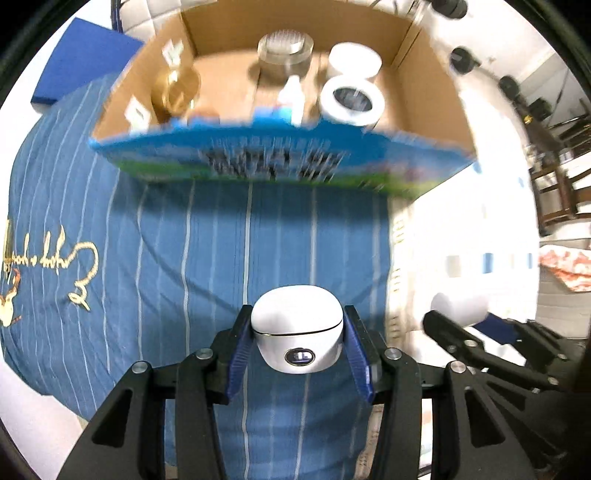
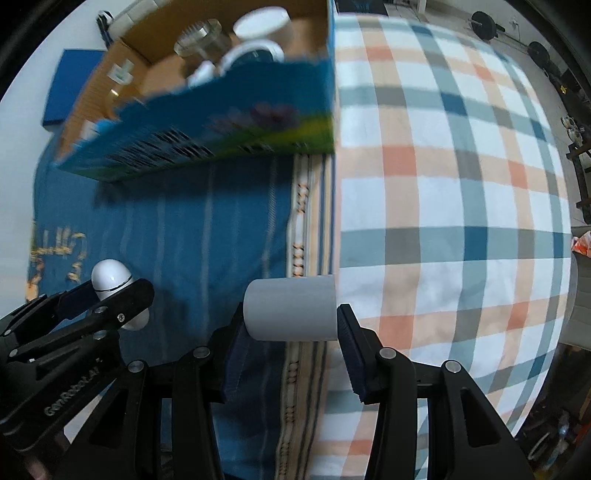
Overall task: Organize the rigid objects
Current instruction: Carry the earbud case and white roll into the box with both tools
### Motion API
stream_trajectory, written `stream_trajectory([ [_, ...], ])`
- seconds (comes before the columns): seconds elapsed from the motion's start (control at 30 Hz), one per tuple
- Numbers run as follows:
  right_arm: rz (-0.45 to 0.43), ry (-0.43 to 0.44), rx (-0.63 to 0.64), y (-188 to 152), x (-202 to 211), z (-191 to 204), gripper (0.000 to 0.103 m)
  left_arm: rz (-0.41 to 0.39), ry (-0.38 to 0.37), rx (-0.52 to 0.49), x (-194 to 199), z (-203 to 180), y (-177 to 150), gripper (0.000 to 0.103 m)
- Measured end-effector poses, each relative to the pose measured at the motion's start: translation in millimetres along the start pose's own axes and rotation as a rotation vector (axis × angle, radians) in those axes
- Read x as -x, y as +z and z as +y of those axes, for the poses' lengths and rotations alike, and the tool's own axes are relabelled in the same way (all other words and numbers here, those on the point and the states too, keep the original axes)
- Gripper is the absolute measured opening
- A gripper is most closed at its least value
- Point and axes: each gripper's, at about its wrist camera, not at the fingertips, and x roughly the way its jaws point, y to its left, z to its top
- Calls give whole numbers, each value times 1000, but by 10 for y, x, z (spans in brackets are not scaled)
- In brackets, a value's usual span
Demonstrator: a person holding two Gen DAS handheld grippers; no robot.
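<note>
My left gripper is shut on a white earbud case, held above the blue striped cloth. It also shows in the right wrist view. My right gripper is shut on a white cylinder, lying sideways between the pads; it shows at the right of the left wrist view. Ahead stands an open cardboard box with a blue printed front. It holds a clear jar, white tubs, a tape roll, a small white bottle and a gold jar.
A plaid cloth covers the surface right of the blue cloth. A blue pad lies far left beyond the box. Dumbbells and dark furniture stand on the floor at the far right.
</note>
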Motion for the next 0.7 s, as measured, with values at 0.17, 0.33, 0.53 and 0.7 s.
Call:
stream_trajectory([
  [0.17, -73, 59, -2, 155, 554, 184, 49, -64, -63, -7, 573, 44, 160, 44],
  [0.33, -139, 102, -5, 527, 1002, 212, 49, -120, -67, -20, 842, 222, 562, 44],
  [0.53, -133, 80, -14, 1143, 955, 272, 49, -120, -9, -33, 748, 352, 1229, 44],
  [0.7, -62, 18, -25, 1573, 529, 329, 49, -62, 31, -30, 347, 472, 1681, 44],
])
